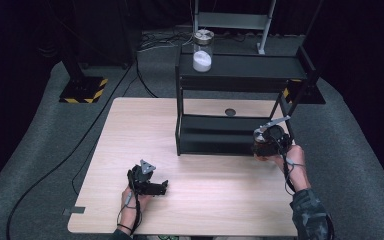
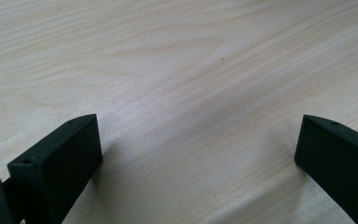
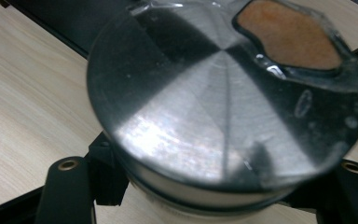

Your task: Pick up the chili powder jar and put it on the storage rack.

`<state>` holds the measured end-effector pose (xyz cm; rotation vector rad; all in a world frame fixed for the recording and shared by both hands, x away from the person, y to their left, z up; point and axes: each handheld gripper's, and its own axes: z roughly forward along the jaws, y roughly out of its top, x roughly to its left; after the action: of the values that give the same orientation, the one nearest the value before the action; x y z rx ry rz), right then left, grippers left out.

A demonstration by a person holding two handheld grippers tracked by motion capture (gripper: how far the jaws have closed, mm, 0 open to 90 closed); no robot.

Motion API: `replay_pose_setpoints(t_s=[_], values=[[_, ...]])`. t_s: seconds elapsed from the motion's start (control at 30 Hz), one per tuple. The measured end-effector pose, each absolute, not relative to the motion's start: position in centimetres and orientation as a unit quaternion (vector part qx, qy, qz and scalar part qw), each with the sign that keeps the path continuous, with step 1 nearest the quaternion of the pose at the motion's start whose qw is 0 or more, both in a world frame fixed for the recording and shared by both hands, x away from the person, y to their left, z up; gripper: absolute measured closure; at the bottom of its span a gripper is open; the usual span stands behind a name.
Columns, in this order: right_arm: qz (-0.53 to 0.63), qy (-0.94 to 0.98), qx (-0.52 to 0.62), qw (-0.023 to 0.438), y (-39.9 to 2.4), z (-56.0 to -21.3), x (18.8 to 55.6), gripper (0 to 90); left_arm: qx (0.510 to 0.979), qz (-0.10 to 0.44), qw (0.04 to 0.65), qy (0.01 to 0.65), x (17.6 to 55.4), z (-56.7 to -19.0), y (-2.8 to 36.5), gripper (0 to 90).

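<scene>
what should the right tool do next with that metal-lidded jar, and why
Probably lift it toward the black shelf. The right tool is shut on the jar just above the table beside the shelf's lower tier, and a similar jar of white powder already stands on the top tier.

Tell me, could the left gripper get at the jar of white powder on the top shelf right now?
Probably yes: the left gripper rests open and empty on the table, nothing blocks the jar, though it's a long reach.
</scene>
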<state>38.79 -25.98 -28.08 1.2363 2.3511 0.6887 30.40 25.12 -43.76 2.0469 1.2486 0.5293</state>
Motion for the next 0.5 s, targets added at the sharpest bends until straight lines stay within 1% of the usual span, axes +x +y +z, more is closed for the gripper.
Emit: replay_pose_setpoints(t_s=[0.5], values=[[0.229, 0.84, 0.448, 0.203, -26.3, -25.9, 39.8, 31.2, 0.785, 0.203, 0.336, 0.479, 30.4, -43.8, 25.1, 0.0]])
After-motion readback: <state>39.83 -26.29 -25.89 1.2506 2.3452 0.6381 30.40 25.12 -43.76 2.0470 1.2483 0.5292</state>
